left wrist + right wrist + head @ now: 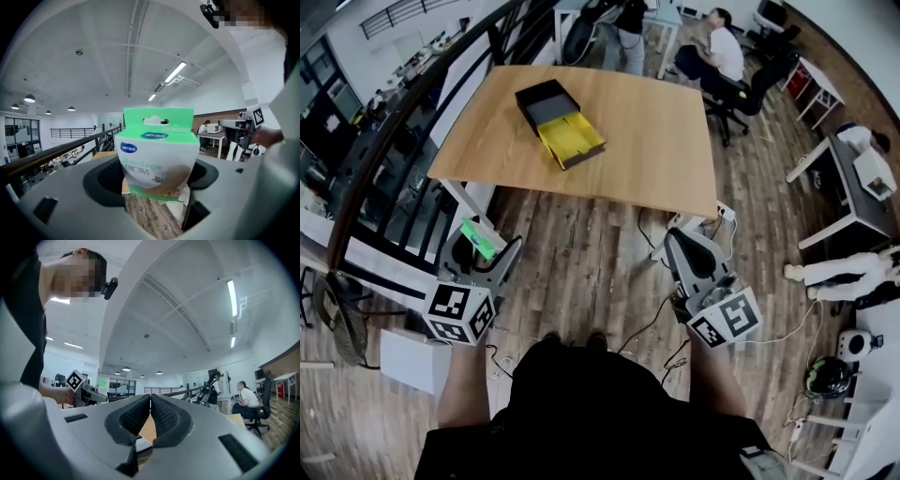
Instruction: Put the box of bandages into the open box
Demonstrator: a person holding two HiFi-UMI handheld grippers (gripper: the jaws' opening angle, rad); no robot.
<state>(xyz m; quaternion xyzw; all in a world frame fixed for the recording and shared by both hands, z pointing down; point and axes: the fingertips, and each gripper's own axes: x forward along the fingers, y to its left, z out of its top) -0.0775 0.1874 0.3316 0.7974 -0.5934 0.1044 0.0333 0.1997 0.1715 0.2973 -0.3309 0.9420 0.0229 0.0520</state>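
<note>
A green and white box of bandages (158, 152) stands upright between the pads of my left gripper (157, 180), which is shut on it. In the head view that gripper (483, 246) hangs at the lower left, well short of the table, with the green box (477, 237) at its tip. The open box (558, 122), black with a yellow inner tray pulled out, lies on the wooden table (656, 141) near its far left. My right gripper (686, 246) is at the lower right, and in its own view the right gripper (150, 401) has its jaws touching with nothing between them.
A dark railing (403, 131) runs along the table's left side. Cables and a white power strip (717, 214) lie on the wooden floor below the table's near edge. People sit at desks beyond the table (717, 52). A white desk (853, 187) stands at the right.
</note>
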